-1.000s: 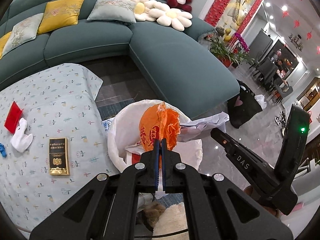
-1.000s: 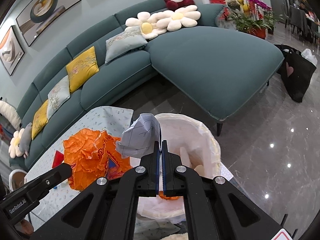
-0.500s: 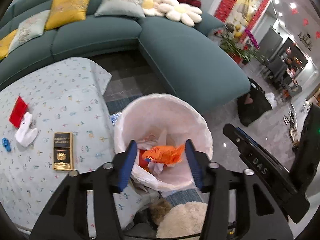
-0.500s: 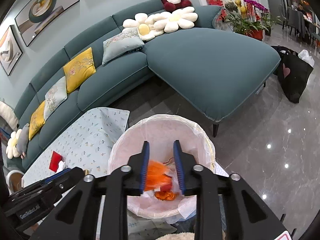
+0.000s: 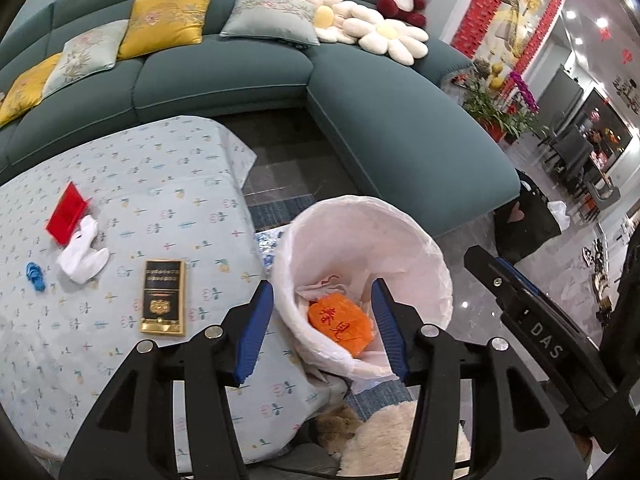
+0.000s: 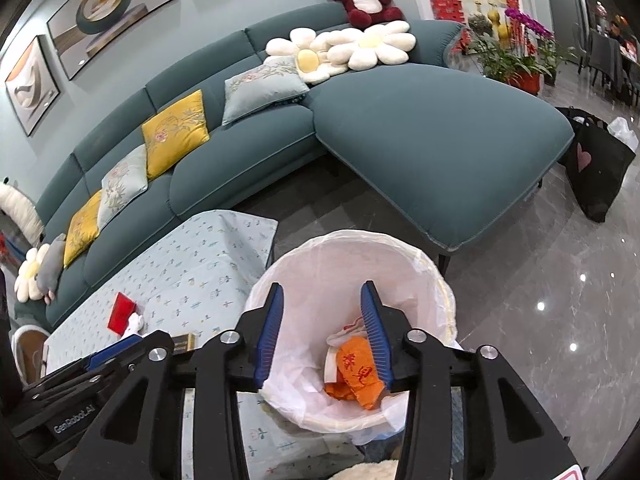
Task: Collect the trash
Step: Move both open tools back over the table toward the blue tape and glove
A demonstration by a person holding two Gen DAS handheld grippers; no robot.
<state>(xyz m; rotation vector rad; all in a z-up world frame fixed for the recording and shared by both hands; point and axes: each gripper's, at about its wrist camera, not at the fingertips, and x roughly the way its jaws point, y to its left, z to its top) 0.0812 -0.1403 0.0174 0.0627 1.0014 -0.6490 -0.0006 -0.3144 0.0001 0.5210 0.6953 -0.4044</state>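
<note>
A white-lined trash bin (image 5: 400, 236) (image 6: 416, 264) stands beside the table. An orange crumpled bag (image 5: 340, 322) (image 6: 358, 372) and pale paper lie inside it. My left gripper (image 5: 324, 328) is open and empty above the bin's near rim. My right gripper (image 6: 322, 336) is open and empty above the bin. On the tablecloth (image 5: 160, 184) lie a red packet (image 5: 66, 214) (image 6: 121, 312), a white crumpled tissue (image 5: 82, 250), a small blue clip (image 5: 34, 276) and a black and gold box (image 5: 163, 297).
A teal sectional sofa (image 5: 400, 132) (image 6: 432, 152) with cushions curves behind the table and bin. A black bag (image 6: 596, 164) stands on the glossy floor at right. A fluffy white thing (image 5: 384, 440) lies below the bin.
Both grippers opened and dropped the orange bag and the pale paper into the bin. Both jaws now stand wider than half a second ago.
</note>
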